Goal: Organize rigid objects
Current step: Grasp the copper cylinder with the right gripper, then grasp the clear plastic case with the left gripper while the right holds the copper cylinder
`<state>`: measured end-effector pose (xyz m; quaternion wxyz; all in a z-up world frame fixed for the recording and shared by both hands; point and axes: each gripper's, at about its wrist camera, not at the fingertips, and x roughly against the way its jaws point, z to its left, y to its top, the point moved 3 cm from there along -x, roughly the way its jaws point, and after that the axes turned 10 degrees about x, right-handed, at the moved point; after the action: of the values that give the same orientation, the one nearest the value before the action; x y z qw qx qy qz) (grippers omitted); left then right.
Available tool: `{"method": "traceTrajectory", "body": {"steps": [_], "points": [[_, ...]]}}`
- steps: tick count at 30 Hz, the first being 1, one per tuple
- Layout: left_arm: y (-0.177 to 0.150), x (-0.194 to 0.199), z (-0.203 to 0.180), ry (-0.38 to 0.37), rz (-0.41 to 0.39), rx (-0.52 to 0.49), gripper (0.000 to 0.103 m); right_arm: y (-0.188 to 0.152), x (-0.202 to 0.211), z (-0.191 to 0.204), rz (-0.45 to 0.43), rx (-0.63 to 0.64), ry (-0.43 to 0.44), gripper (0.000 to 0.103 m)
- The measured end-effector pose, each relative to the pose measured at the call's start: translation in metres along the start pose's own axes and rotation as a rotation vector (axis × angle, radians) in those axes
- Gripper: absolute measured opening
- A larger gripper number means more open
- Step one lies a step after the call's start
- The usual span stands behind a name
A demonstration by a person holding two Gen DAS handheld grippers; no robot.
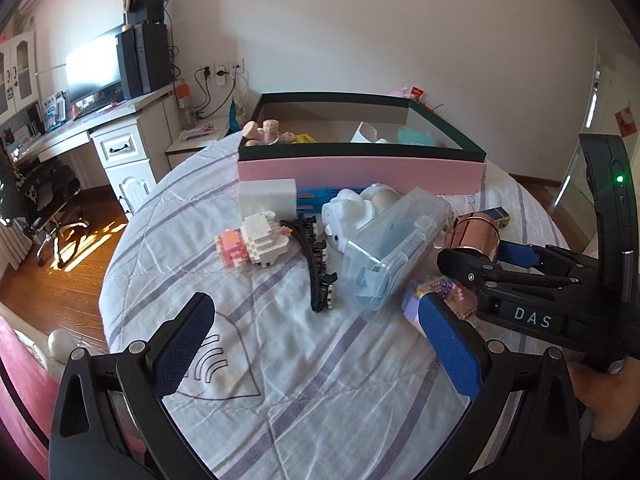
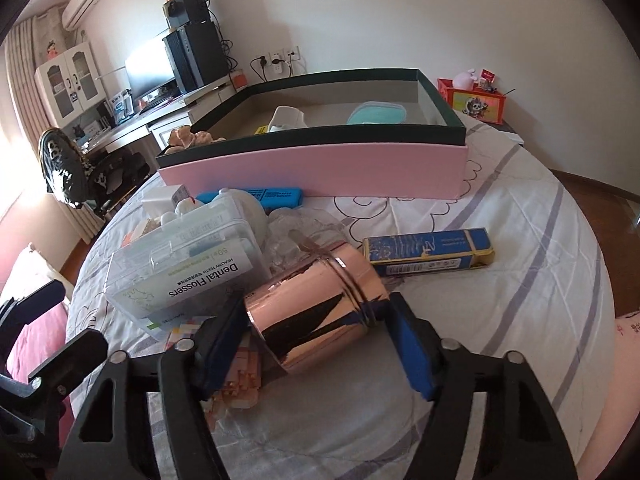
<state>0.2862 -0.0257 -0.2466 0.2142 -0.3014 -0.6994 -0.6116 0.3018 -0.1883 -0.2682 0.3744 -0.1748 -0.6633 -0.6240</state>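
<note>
Right wrist view: right gripper [image 2: 316, 330] clamps rose-gold canister [image 2: 316, 312] between 2 blue pads, canister tilted over quilted table [image 2: 500, 320], beside dental flosser case [image 2: 188, 268] and blue carton [image 2: 430, 252]. Left gripper [image 1: 316, 336] hangs wide apart, holding nothing. Pink box [image 1: 360, 172] sits behind clutter.

Desk [image 1: 120, 114], monitor [image 1: 92, 66], office chair [image 1: 44, 192], wall outlets [image 1: 220, 68].

Items counted on the table: one pink box [image 2: 320, 168], one copper-coloured tin [image 2: 316, 308], one dental flosser case [image 2: 188, 268], one blue carton [image 2: 430, 252], one brick-built figure [image 1: 256, 244], one black hair clip [image 1: 318, 260], one white figurine [image 1: 350, 212].
</note>
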Motion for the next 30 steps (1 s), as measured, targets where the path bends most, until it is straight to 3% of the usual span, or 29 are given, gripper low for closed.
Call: {"method": "traceTrajectory", "body": {"steps": [8,10,12,13,24,30], "points": [[0.012,-0.028,-0.026,-0.024,0.011,-0.052,0.102,-0.016,0.02,-0.028,-0.017,-0.04,-0.017,0.07],[0.014,-0.032,-0.032,-0.024,0.009,-0.065,0.092,-0.016,0.021,-0.033,-0.019,-0.052,-0.002,0.07],[0.014,-0.034,-0.036,-0.034,0.022,-0.071,0.065,-0.016,0.02,-0.034,-0.018,-0.052,0.001,0.07],[0.014,-0.033,-0.038,-0.055,0.022,-0.069,0.058,-0.015,0.02,-0.035,-0.018,-0.051,0.002,0.07],[0.011,-0.012,-0.045,-0.167,0.012,-0.075,0.036,-0.013,0.02,-0.032,-0.025,-0.045,0.011,0.07],[0.01,-0.026,-0.056,-0.189,0.051,-0.073,0.035,-0.013,0.019,-0.028,-0.022,-0.045,0.02,0.07]]}}
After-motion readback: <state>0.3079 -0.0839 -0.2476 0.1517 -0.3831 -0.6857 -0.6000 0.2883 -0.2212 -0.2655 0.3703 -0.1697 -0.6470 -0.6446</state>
